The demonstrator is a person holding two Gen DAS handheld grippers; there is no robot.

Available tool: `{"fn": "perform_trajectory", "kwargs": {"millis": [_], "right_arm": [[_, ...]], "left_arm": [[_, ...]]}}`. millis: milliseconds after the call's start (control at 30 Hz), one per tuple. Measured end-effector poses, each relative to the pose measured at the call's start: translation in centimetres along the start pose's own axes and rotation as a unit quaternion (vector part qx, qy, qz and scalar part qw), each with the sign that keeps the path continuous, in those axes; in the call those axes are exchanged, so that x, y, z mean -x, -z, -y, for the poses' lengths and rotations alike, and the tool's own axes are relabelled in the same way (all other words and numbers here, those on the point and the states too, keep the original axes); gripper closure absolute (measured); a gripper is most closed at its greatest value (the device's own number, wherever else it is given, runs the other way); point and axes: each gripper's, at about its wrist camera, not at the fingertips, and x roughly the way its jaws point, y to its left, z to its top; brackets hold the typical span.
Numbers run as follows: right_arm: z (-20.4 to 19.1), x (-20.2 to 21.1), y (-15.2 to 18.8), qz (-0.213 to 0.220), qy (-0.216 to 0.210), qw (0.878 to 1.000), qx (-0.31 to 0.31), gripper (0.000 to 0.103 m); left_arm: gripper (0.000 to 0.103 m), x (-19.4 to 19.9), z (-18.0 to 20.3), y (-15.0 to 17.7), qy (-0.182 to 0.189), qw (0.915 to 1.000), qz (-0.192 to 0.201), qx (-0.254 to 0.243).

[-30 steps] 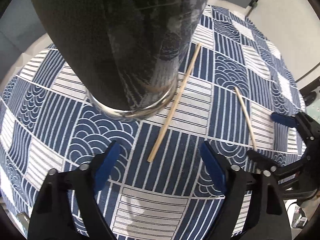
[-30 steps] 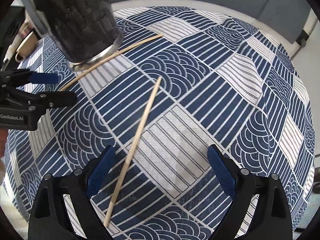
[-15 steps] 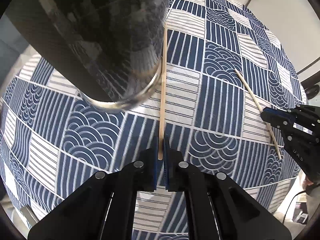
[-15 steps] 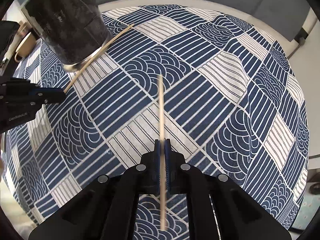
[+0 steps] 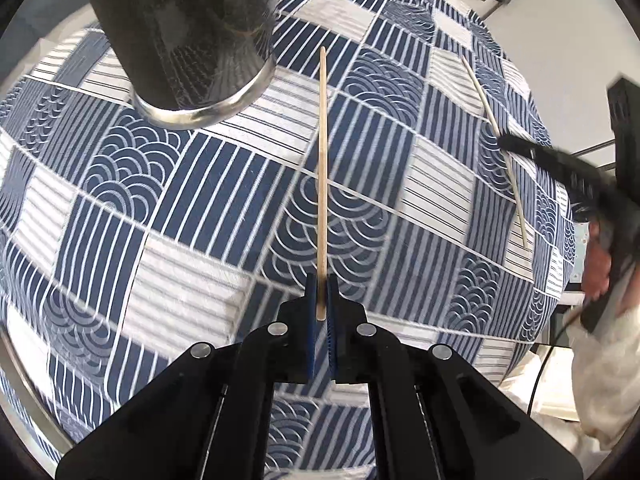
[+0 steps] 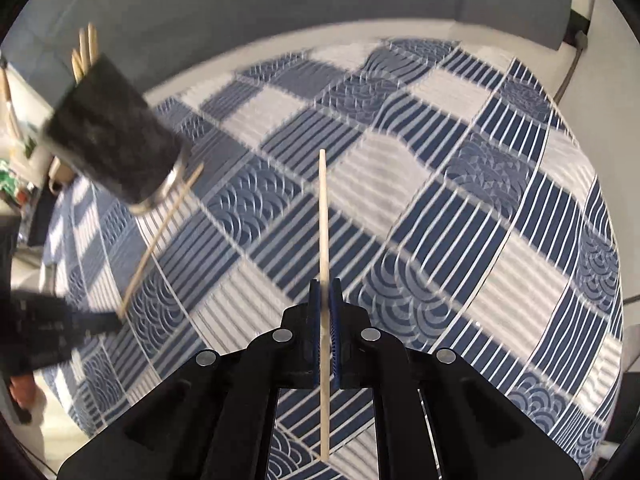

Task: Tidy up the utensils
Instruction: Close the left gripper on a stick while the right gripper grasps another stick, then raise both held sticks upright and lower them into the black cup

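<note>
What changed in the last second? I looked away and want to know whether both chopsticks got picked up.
Both were. The left gripper closed on one pale wooden chopstick near its end; the right gripper closed on the other wooden chopstick partway along. Both sticks, which lay flat a second ago, now stick out ahead of the grippers, seemingly lifted. The dark cylindrical utensil holder and the blue-and-white patterned tablecloth stayed put.

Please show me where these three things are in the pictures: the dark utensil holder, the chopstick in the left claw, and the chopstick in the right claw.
Dark utensil holder (image 5: 188, 36), left wrist view, its side wall.
Left chopstick (image 5: 322, 168), left wrist view, mid-shaft.
Right chopstick (image 6: 323, 216), right wrist view, mid-shaft.
</note>
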Motion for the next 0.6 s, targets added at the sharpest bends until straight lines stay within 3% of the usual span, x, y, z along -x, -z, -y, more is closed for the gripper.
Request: {"fn": "perform_trajectory", "kwargs": {"millis": [233, 433, 600], "right_arm": [[-0.4, 3.4, -4.5, 0.057, -0.038, 0.997, 0.02, 0.099], [-3.1, 5.9, -8.1, 0.094, -0.063, 0.991, 0.066, 0.098], [-6.6, 7.9, -11.0, 0.133, -0.11, 0.98, 0.1, 0.098]], "left_arm": [[0.098, 4.7, 0.7, 2.4, -0.029, 0.999, 0.028, 0.02], [0.098, 10.3, 0.9, 4.5, -0.026, 0.9947, 0.08, 0.061], [0.098, 13.0, 0.5, 6.7, -0.034, 0.9891, 0.095, 0.107]]}}
